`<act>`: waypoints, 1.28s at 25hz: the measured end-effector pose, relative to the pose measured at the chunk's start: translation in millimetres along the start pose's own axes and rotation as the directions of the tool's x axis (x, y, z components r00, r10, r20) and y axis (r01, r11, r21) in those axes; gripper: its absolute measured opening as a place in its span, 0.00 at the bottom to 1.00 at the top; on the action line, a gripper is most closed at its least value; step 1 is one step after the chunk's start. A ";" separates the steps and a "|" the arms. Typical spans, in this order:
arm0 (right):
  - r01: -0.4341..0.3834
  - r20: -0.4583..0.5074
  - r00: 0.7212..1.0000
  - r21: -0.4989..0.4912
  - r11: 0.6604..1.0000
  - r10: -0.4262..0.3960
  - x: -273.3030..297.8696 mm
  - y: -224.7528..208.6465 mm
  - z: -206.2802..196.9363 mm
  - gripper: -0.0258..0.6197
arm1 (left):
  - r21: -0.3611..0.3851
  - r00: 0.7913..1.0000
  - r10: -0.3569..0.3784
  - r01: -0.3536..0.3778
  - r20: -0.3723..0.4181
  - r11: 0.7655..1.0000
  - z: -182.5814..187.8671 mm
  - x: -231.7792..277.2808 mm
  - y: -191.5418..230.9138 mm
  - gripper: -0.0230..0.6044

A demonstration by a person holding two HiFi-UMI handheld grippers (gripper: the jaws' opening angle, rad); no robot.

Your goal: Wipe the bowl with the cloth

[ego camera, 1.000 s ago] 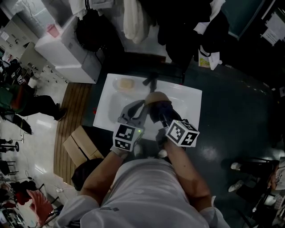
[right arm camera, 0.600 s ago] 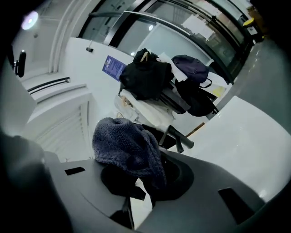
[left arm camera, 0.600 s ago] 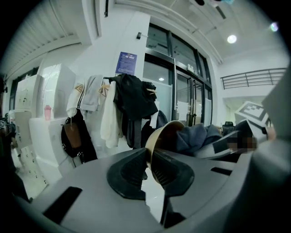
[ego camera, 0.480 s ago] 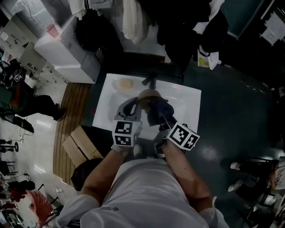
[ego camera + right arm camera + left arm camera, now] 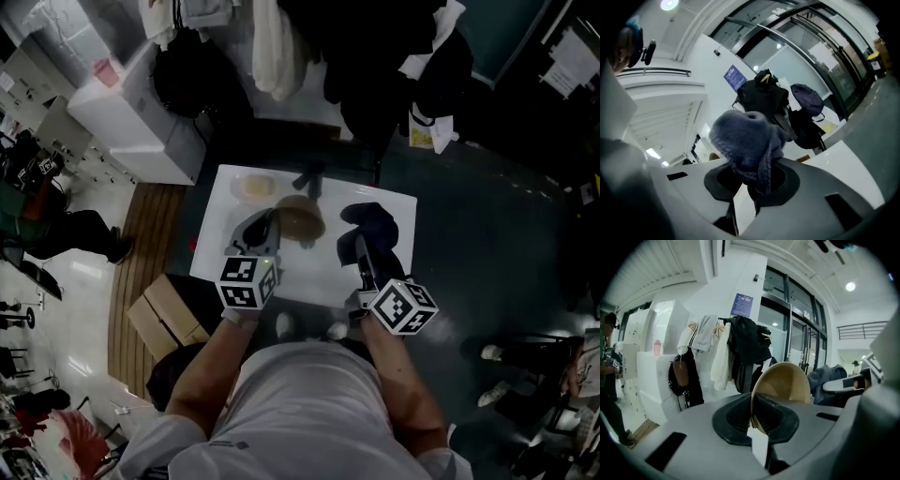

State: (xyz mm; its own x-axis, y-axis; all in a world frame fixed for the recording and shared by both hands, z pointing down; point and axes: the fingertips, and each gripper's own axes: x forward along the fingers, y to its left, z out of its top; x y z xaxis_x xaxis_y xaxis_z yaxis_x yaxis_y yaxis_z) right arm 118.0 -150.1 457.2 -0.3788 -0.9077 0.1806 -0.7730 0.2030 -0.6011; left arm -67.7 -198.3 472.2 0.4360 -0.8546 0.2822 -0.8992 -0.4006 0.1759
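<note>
A tan bowl (image 5: 299, 218) is held tilted on its side above the white table (image 5: 323, 267), with my left gripper (image 5: 265, 226) shut on its rim. In the left gripper view the bowl (image 5: 782, 382) stands edge-on between the two black pads of the left gripper (image 5: 753, 414). My right gripper (image 5: 362, 246) is shut on a dark blue cloth (image 5: 373, 225), off to the right of the bowl and apart from it. The cloth (image 5: 747, 142) bunches up out of the right gripper (image 5: 754, 185) in its own view.
A shallow dish with something yellowish (image 5: 254, 186) sits at the table's far left. A dark object (image 5: 310, 178) lies at the far edge. Clothes hang on a rack (image 5: 272, 47) beyond the table. A cardboard box (image 5: 166, 307) stands on the floor at left.
My right gripper has pulled the cloth away from the bowl, out to the right. The left gripper still holds the bowl and has shifted slightly left and away.
</note>
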 end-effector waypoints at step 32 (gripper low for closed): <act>0.039 0.164 0.982 -0.651 0.758 0.091 -46.9 20.1 68.7 0.16 | 0.054 0.931 -0.320 0.315 0.175 0.948 51.4 -20.0 -65.9 0.07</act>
State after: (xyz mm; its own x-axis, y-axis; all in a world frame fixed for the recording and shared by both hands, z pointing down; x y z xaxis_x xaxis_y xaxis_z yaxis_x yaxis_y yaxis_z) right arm 155.2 -128.7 383.1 -0.3588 -0.9334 -0.0048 -0.9319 0.3579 0.0588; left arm -19.0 -171.8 406.4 0.6869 -0.7256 0.0414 -0.7167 -0.6669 0.2042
